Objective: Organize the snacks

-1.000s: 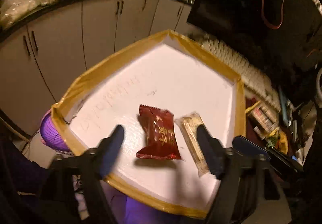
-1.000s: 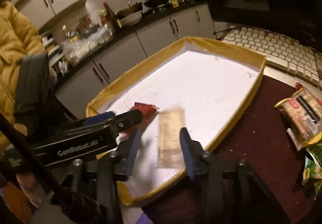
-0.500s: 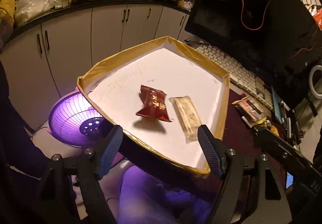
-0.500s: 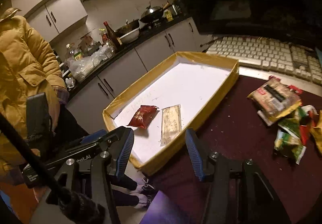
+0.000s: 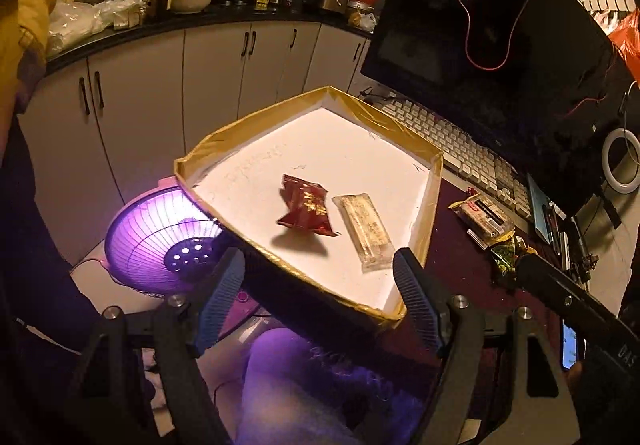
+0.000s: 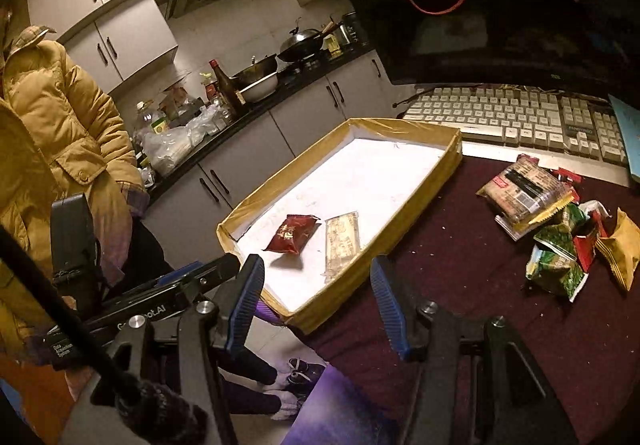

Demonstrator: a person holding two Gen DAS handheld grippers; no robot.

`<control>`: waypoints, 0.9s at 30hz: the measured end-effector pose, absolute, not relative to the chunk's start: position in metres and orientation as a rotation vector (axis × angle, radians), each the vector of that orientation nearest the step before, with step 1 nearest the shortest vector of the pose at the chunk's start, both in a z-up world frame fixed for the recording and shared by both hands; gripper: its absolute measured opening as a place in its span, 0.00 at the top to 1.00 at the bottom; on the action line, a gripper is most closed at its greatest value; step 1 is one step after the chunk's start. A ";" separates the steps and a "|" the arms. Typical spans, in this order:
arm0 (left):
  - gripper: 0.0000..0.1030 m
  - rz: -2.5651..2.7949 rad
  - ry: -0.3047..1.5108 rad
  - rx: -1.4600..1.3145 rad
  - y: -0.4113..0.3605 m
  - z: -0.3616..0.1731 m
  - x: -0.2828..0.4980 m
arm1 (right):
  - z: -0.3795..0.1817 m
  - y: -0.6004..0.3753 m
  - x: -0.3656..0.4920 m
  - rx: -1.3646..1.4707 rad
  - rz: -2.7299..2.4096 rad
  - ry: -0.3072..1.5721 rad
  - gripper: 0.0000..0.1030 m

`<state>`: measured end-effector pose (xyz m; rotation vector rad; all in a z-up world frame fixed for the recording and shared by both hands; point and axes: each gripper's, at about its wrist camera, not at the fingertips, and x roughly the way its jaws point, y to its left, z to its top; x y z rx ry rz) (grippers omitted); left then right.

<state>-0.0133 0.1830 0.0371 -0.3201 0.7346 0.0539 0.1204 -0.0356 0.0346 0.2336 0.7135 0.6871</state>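
Both grippers have pulled back from the tray point(image 6: 424, 201), fingers spread and holding nothing. From left: the left gripper point(image 5: 318, 305) hovers past the tray's near edge; inside lie a red snack packet point(image 6: 292, 234) and, just beside it, a pale wrapped bar point(image 6: 342, 241); the right gripper point(image 6: 316, 305) hangs over the maroon surface point(image 6: 460, 265), where loose snack packets point(image 6: 556, 221) are heaped before a keyboard point(image 6: 516, 117).

Dim, warm yellow room light in both fisheye views, with dark vignetted corners and cabinets bowed near the edges. A purple glow spreads from the fan point(image 5: 160, 241). The red snack packet point(image 5: 306, 211) casts a soft shadow on the bright white tray floor point(image 5: 340, 149). Focus is fairly sharp.
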 end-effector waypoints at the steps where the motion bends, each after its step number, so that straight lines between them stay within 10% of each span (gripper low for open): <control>1: 0.25 0.054 0.731 -0.322 0.187 0.038 -0.015 | 0.035 -0.033 0.121 0.231 0.691 0.713 0.46; 27: 0.25 0.013 0.737 -0.328 0.188 0.042 -0.005 | 0.034 -0.028 0.121 0.245 0.716 0.711 0.46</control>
